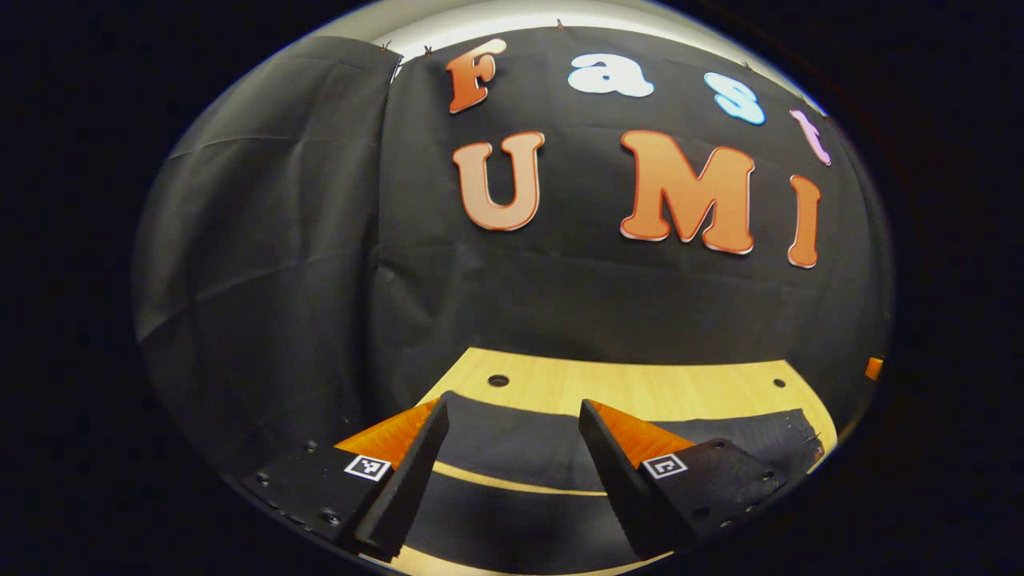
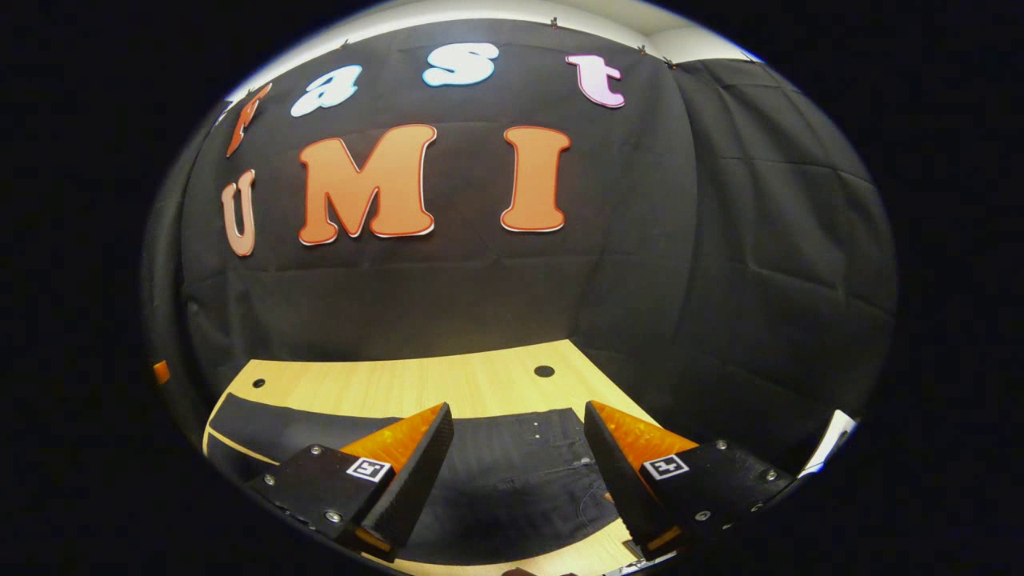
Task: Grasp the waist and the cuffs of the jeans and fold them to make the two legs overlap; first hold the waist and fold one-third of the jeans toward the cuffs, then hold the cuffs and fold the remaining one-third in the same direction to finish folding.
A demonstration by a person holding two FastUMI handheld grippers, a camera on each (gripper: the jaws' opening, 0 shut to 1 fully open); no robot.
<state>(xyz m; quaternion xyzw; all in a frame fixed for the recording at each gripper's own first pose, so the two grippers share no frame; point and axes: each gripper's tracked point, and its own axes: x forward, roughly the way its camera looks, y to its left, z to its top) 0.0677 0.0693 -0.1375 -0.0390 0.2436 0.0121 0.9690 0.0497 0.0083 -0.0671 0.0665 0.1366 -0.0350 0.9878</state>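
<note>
Dark denim lies beneath two pairs of parted fingers in a cloth-walled booth. In the left gripper view, the left gripper [image 1: 512, 416] hovers with its fingers [image 1: 404, 480] spread wide and nothing between them, just above the jeans [image 1: 512, 448], which are spread flat on the light wooden worktop [image 1: 640, 388]. Two legs run across that view with a thin strip of bare wood between them, and the far leg ends in a frayed cuff [image 1: 804, 436] at the right edge of the worktop. In the right gripper view, the right gripper [image 2: 518, 420] likewise hangs released, its fingers [image 2: 412, 476] apart and holding nothing, over the waist [image 2: 552, 432] end of the jeans [image 2: 512, 472], where rivets and pocket stitching show in the fabric. From there the dark garment stretches away to the left across the worktop [image 2: 400, 388], one leg reaching toward the left edge. Whether either set of fingers touches the cloth cannot be told. Round holes mark the far part of the wood, beyond the jeans. Black cloth [image 2: 760, 240] closes the booth behind and to the sides.
</note>
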